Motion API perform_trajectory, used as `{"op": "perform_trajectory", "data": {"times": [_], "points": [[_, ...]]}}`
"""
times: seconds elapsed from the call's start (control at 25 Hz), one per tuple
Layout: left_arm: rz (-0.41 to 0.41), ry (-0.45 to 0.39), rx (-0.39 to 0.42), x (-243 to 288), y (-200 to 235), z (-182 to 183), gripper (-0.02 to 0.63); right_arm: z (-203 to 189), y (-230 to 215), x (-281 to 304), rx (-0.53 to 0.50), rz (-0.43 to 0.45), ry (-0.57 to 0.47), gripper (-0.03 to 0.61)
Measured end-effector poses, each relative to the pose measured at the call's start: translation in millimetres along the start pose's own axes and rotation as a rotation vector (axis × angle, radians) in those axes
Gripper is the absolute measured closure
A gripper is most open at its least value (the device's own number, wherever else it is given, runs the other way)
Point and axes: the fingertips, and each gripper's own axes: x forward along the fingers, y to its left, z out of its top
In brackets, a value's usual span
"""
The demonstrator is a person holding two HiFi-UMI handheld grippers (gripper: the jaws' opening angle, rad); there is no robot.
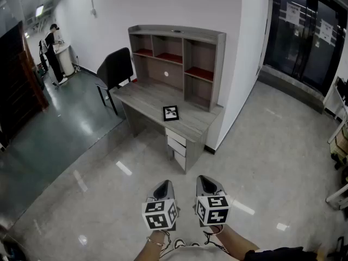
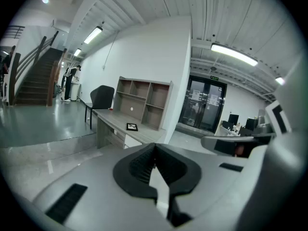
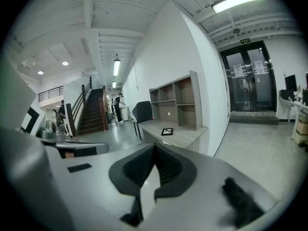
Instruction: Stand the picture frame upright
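The step in hand looks like the walk-in: left gripper [image 1: 162, 186] and right gripper [image 1: 207, 180], jaws pressed together on nothing, sit well short of the desk [image 1: 140, 98] and should open before reaching. The picture frame [image 1: 171, 113] lies flat, face up, by the desk's front edge toward its right end. It is near-square, with no clear long axis.

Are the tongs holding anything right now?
No, nothing. The left tongs and right tongs are both shut and empty. The picture frame lies flat on the desk, far from them.
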Motion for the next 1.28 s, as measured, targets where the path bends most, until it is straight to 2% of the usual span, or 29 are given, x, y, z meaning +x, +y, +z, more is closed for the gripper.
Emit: {"op": "perform_trajectory", "data": {"times": [0.36, 0.64, 1.28], "points": [[0.004, -0.001, 0.005, 4.6, 18.4, 5.3, 0.601, 1.8, 9.5, 13.8, 0.05, 0.019, -0.005, 0.546], [0.005, 0.002, 0.025, 5.2, 45.4, 11.3, 0.601, 6.0, 18.9, 26.1, 0.057, -0.011, -0.008, 0.546], [0.085, -0.003, 0.008, 27.3, 112.9, 23.9, 0.601, 7.5, 3.2, 65.0, 0.048, -0.056, 0.023, 0.546]]}}
